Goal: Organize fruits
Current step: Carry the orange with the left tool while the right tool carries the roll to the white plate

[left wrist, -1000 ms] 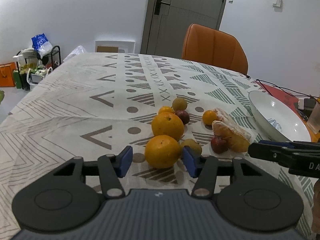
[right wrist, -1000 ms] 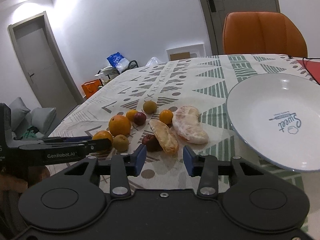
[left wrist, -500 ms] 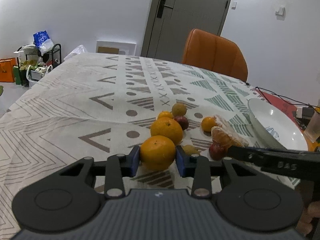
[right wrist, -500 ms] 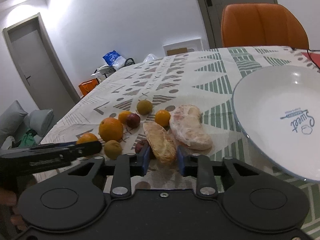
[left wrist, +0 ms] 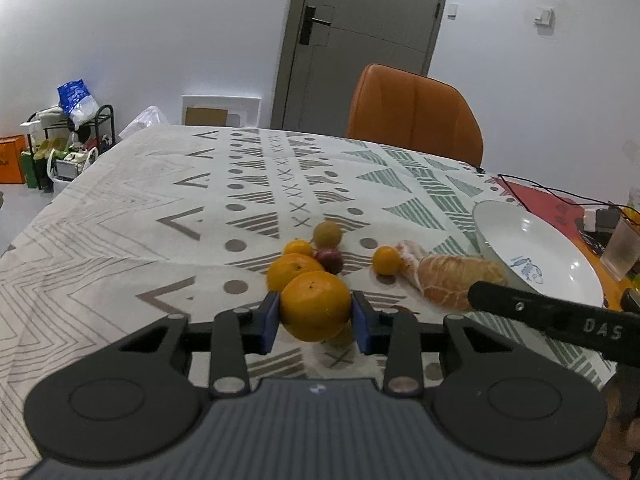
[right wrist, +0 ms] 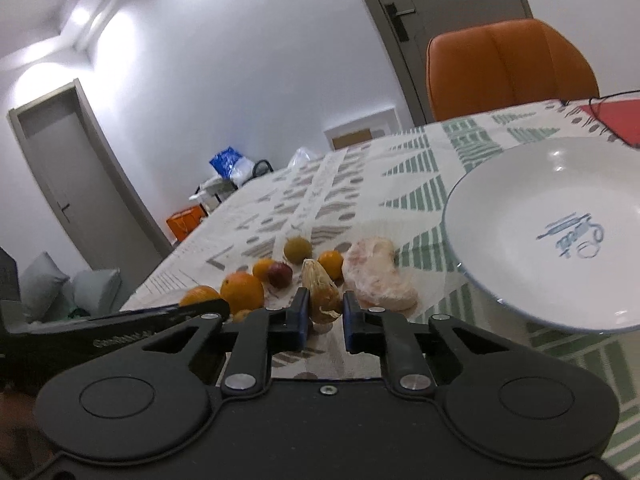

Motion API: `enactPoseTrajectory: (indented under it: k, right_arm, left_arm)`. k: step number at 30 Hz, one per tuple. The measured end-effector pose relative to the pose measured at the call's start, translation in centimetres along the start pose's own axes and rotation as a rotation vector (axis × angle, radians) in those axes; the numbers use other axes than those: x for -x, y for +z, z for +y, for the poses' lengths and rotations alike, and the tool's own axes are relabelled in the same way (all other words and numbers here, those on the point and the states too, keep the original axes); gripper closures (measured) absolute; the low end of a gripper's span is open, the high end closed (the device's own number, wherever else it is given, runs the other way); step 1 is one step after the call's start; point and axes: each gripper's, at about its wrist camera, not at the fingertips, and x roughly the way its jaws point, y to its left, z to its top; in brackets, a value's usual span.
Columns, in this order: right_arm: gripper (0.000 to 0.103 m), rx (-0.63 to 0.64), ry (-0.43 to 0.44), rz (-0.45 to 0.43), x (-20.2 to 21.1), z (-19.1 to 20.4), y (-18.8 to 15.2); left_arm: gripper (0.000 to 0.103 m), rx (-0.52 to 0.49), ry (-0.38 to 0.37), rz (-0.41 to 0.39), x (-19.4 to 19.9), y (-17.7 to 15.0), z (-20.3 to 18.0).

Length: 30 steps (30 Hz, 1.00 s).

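Two grippers are being held low over a patterned tablecloth (left wrist: 168, 200). An orange (left wrist: 314, 306) is being clenched between the blue pads of the left gripper (left wrist: 314, 322). A peeled citrus segment (right wrist: 320, 290) is being pinched by the right gripper (right wrist: 325, 320), whose fingers are being kept pressed against both its sides.

Most of the cloth from 9 to 12 o'clock of the fruit cluster is being left bare in the left wrist view, right up to the far table edge, where an orange chair (left wrist: 416, 116) is being kept pushed in at about 1 o'clock. At 3 o'clock the room is being narrowed by a white plate (left wrist: 560, 256), with a red mat (left wrist: 536, 196), cables and a glass (left wrist: 620, 248) lying beyond it near the table's right edge.

Nothing is being held by the plate; only a blue printed mark is being shown on its inner face in the right wrist view. Just at 9 o'clock of the plate, a larger peeled citrus piece (right wrist: 378, 276) is being left on the cloth. At 10 to 11 o'clock of the clamped segment, a second orange (right wrist: 242, 292), two small tangerines (right wrist: 331, 264), a dark red fruit (right wrist: 280, 275) and a greenish round fruit (right wrist: 297, 250) are being kept close together.
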Motion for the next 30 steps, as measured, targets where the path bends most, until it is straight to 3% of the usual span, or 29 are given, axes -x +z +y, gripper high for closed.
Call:
enactPoseTrajectory:
  k: [9, 30]
  right_arm:
    - [0.088, -0.031, -0.021, -0.073, 3.1, -1.6, 0.5]
    - [0.087, -0.089, -0.135, -0.154, 7.3, -6.5, 0.7]
  left_arm:
    - [0.067, -0.05, -0.03, -0.009, -0.3, 0.5, -3.1]
    - [0.067, -0.148, -0.119, -0.005, -2.4, 1.2, -10.0]
